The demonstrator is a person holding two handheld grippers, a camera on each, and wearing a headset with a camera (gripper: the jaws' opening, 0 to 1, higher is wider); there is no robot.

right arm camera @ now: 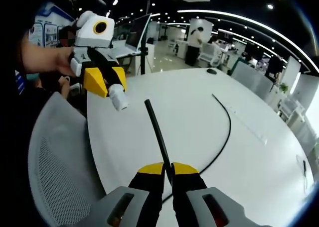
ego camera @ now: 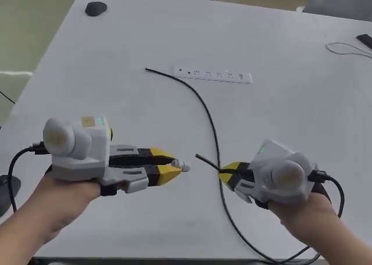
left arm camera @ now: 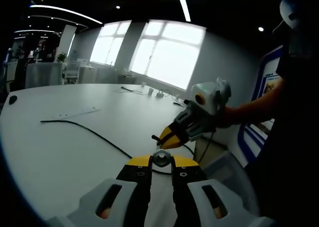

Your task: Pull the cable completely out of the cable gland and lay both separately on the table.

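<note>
A small white cable gland (ego camera: 183, 167) sits in the yellow tips of my left gripper (ego camera: 174, 166), which is shut on it; it shows as a grey ring (left arm camera: 162, 158) between that gripper's own jaws (left arm camera: 162, 162). My right gripper (ego camera: 228, 173) is shut on the black cable (ego camera: 210, 122) close to its free end. That short end (right arm camera: 157, 130) sticks out past the jaws (right arm camera: 167, 168) toward the gland (right arm camera: 118, 98) but stands apart from it. The remaining cable curves away across the white table (ego camera: 116, 90).
A white power strip (ego camera: 212, 75) lies beyond the cable's far end. A dark mouse (ego camera: 96, 9) rests at the far left corner and a thin wire (ego camera: 346, 49) at the far right. A grey mesh chair (right arm camera: 55, 162) stands at the table's edge.
</note>
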